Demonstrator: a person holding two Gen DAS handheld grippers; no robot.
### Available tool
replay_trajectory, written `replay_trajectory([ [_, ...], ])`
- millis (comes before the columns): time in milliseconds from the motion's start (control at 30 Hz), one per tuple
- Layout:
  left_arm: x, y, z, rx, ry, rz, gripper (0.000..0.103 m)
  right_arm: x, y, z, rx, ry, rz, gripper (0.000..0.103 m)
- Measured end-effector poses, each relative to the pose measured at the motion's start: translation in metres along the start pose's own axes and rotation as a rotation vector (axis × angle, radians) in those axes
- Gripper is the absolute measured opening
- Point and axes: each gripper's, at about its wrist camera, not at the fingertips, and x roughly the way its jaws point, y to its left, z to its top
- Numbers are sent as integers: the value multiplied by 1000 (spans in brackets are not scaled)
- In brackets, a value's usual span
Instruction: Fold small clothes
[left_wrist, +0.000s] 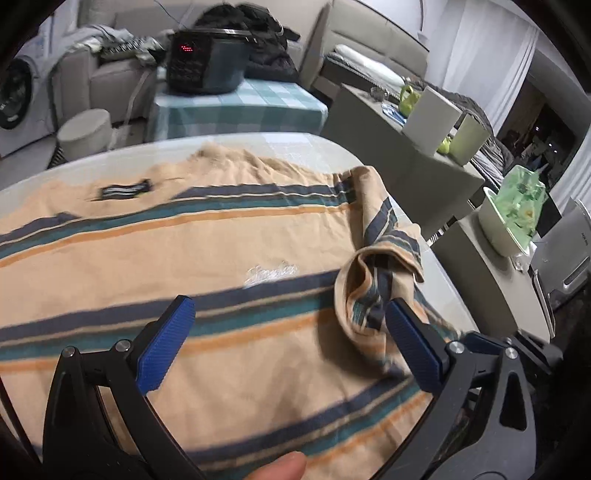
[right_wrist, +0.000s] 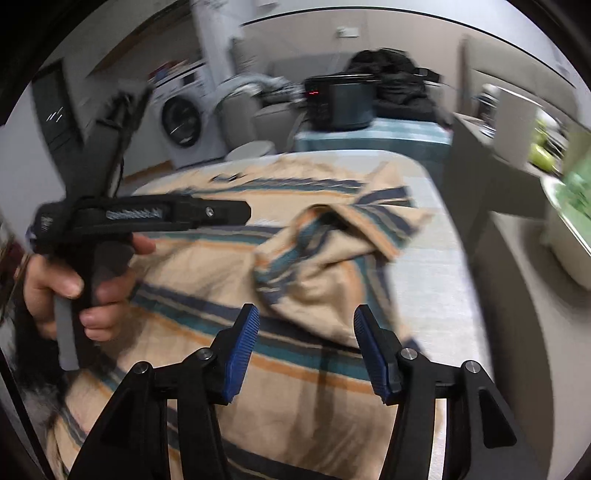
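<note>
- Striped shirt (left_wrist: 207, 236), tan with navy, teal and orange bands, lies spread across the pale counter (left_wrist: 303, 142) and covers most of it.
- One sleeve (left_wrist: 376, 258) is flipped inward and sits bunched on the shirt's right side, its cuff crumpled.
- Left gripper (left_wrist: 291, 314) hangs over the shirt with its blue pads well apart; nothing is between them, though the right-hand pad sits just beside the bunched sleeve.
- Right gripper (right_wrist: 304, 325) also stands apart, jaws empty, above the lower part of the shirt and close to the sleeve.
- A hand (right_wrist: 70, 291) grasps the left gripper's black handle at the left of the right-wrist view.
- Behind the counter, a dark cooker (left_wrist: 207, 59) sits on a checked cloth.
</note>
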Motion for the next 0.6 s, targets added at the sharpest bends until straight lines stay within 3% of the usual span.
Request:
replay_trajectory([
  [100,21,-16,12,31,13,-16,101,-3,-21,-2,100,-7,-41,55],
  [200,32,-46,18,140,-2,-40,99,-5,-39,-5,176,-7,-57,55],
  [333,50,-98,13,431,-39,42,91,-10,-48,-7,204,-8,-53,55],
  [500,73,-133,-1,643,-17,89,82,-5,-48,-7,193,11,-50,55],
  [600,85,-144,-7,715,-16,148,68,-4,-47,-12,202,17,-53,55],
])
